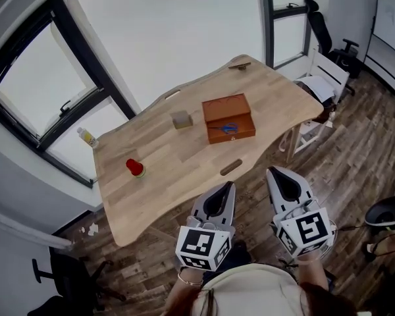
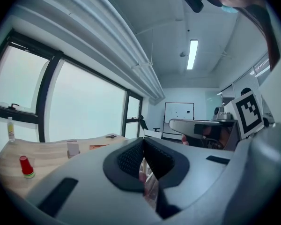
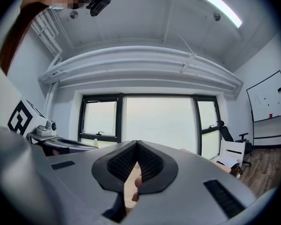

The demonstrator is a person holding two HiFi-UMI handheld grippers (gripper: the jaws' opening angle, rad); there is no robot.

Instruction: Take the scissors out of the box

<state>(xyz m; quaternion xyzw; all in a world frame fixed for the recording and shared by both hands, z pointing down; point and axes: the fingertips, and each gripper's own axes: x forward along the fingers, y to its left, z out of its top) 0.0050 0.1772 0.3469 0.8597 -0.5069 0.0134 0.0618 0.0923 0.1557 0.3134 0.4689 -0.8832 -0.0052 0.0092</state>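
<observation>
Head view: both grippers are held short of the near edge of a wooden table (image 1: 164, 183), side by side, with the right one just to the right of the left. The left gripper (image 1: 228, 188) is seen with its jaws pressed together. In the left gripper view the two dark pads are shown meeting at their tips, and nothing is caught between them. The right gripper (image 1: 276, 175) is likewise closed. In the right gripper view its pads are seen touching at the tip, and nothing is held.

An orange-brown box (image 1: 227, 108) is found on the table ahead of both grippers, well beyond their tips. The scissors (image 1: 229, 128), with blue handles, are seen lying inside it, untouched by either gripper. A small beige block (image 1: 182, 119) is placed just left of the box, ahead and to the left of the left gripper. A small red object (image 1: 135, 168) is set farther to the left and nearer to the grippers. A small dark item (image 1: 239, 65) is seen at the far edge of the table, beyond the box.
</observation>
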